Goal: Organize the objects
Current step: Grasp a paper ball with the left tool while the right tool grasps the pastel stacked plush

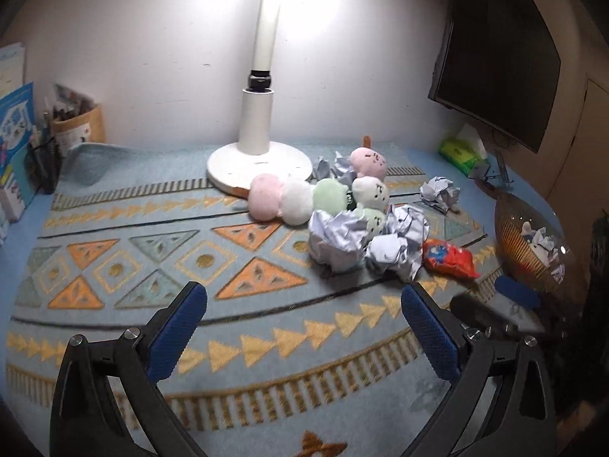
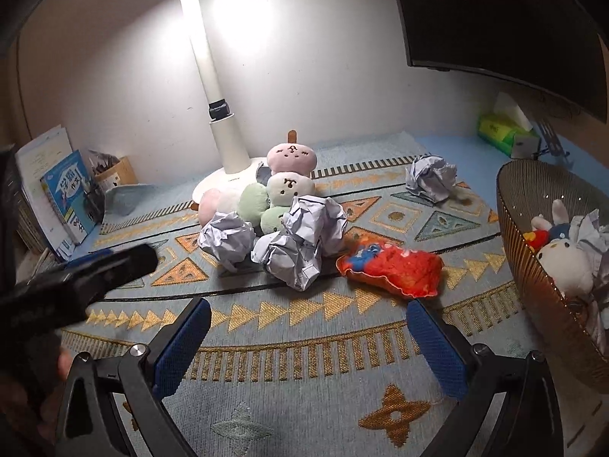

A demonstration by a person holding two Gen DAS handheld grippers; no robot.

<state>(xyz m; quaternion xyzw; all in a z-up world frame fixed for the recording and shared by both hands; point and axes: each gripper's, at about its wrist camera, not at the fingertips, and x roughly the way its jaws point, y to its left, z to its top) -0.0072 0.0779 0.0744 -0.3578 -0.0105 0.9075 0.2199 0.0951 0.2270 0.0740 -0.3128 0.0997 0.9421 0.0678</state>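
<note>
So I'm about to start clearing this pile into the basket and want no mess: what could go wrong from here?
Both tongs, left and right, are open and empty.

1. The crumpled paper balls lean against the plush dumpling toys; pulling one could drag or roll the others.
2. The pile sits against the lamp base, so a deep reach might bump the lamp.
3. The basket already holds a rabbit toy and paper; more dropped in may spill over the rim.

A white lamp [image 1: 259, 141] stands on the patterned rug [image 1: 152, 259]. Right of the lamp hangs a dark screen [image 1: 498, 53], with a green tissue box [image 1: 462, 152] below it. Left of the lamp stand books [image 2: 66, 198] and a pencil cup [image 1: 78, 123].
</note>
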